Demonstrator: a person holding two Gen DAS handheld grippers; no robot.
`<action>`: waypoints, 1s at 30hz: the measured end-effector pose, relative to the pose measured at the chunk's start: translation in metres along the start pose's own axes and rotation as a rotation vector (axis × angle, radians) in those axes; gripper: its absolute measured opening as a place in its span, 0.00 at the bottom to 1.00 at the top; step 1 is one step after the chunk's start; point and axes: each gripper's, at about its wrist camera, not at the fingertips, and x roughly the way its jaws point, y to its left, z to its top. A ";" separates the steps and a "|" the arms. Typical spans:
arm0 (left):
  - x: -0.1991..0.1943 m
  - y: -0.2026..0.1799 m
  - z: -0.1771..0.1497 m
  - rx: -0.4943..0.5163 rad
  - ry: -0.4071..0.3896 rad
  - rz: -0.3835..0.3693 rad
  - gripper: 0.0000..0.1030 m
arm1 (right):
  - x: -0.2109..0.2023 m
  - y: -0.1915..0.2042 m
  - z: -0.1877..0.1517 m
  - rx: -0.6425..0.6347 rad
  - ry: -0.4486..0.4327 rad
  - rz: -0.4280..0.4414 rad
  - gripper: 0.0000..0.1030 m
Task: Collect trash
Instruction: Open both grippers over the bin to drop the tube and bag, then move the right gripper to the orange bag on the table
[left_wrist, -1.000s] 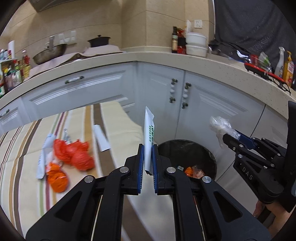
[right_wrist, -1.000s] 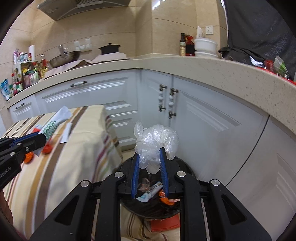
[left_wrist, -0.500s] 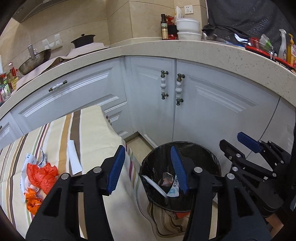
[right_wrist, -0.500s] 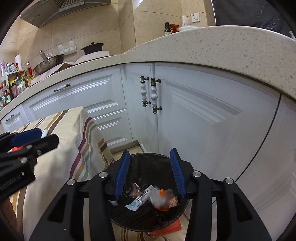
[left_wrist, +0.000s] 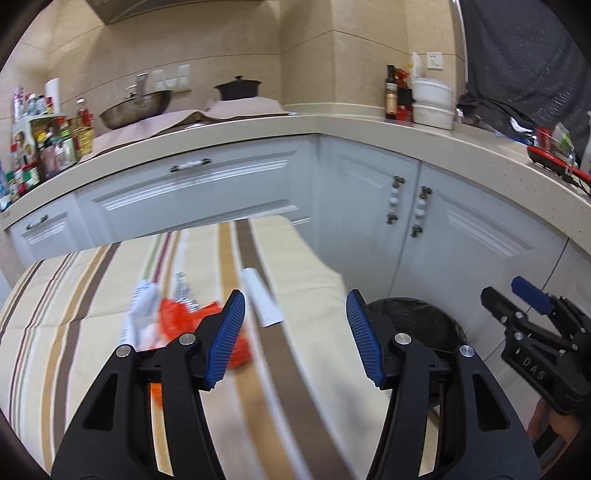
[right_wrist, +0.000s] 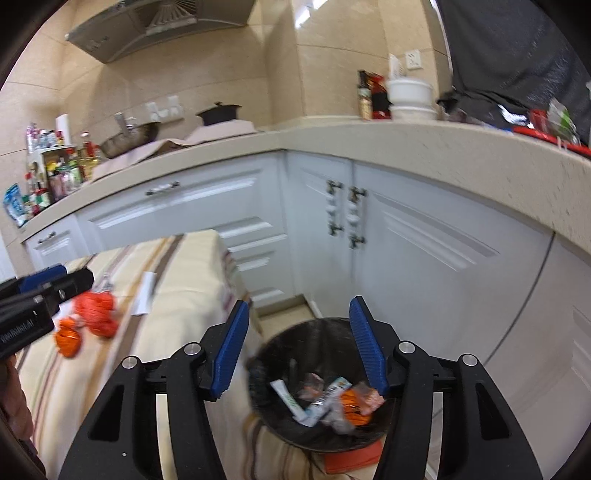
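Left gripper (left_wrist: 295, 332): jaws wide, holding nothing, above the striped surface (left_wrist: 92, 295) near its right edge.
Right gripper (right_wrist: 299, 343): jaws wide, holding nothing, over the bin (right_wrist: 321, 387).
Left view only: a white wrapper (left_wrist: 142, 306) and a foil scrap (left_wrist: 183, 291) left of the orange bags (left_wrist: 173, 319); a white strip (left_wrist: 260, 299) just beyond the gripper, lying on a brown stripe. Blurred.
Right view only: the bin's inside, with a white tube (right_wrist: 290, 398), wrappers and an orange bag (right_wrist: 354, 406) at the bottom; a red thing (right_wrist: 354, 458) on the floor under its near rim.
Edges: the surface's right side drops as hanging cloth just beside the bin.
Room: open floor between bin and white cabinets (right_wrist: 406, 258); counter (right_wrist: 443, 147) overhangs far and right.
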 end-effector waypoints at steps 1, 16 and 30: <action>-0.003 0.008 -0.003 -0.010 0.001 0.014 0.54 | -0.002 0.008 0.001 -0.007 -0.004 0.015 0.57; -0.043 0.138 -0.043 -0.163 0.045 0.233 0.54 | -0.001 0.122 -0.001 -0.124 0.028 0.219 0.59; -0.055 0.198 -0.067 -0.215 0.063 0.339 0.54 | 0.021 0.212 -0.022 -0.245 0.136 0.374 0.59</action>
